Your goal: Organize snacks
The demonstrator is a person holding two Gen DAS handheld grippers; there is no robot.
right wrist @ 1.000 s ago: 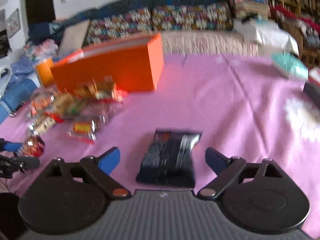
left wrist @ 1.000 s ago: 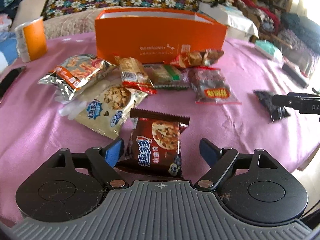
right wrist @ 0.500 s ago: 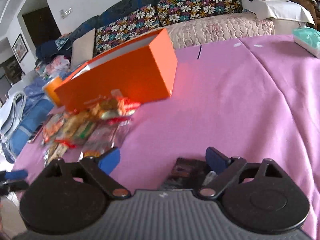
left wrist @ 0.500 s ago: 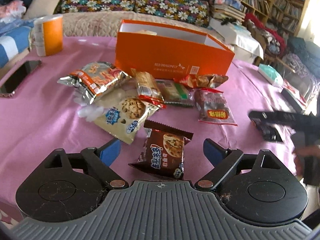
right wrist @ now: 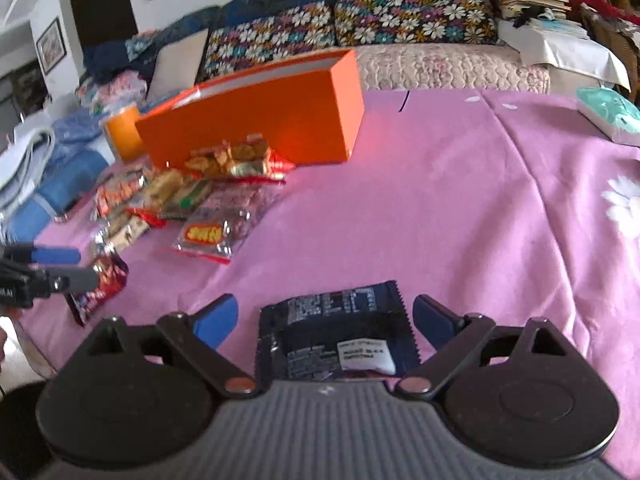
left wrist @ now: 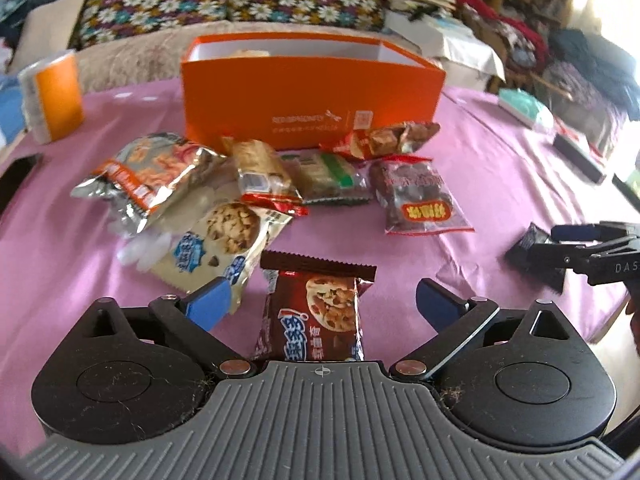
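Both claws spread wide, nothing gripped: left gripper [left wrist: 320,300] straddles the brown cookie packet [left wrist: 314,316], and right gripper [right wrist: 324,316] straddles the dark packet [right wrist: 336,332]. Both packets lie flat on the pink cloth [right wrist: 460,220], well short of the orange box [left wrist: 312,96]. They look light, crinkly and slick, with crushable contents, so pinch gently across the middle. Beyond them, the snack pile [left wrist: 280,184] sits just before the box.

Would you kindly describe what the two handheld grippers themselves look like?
Both match: the left gripper and right gripper have blue-padded fingers on black linkage arms with silver pivot pins, two round black discs, and a ribbed grey base. White lettering marks the right gripper's side.
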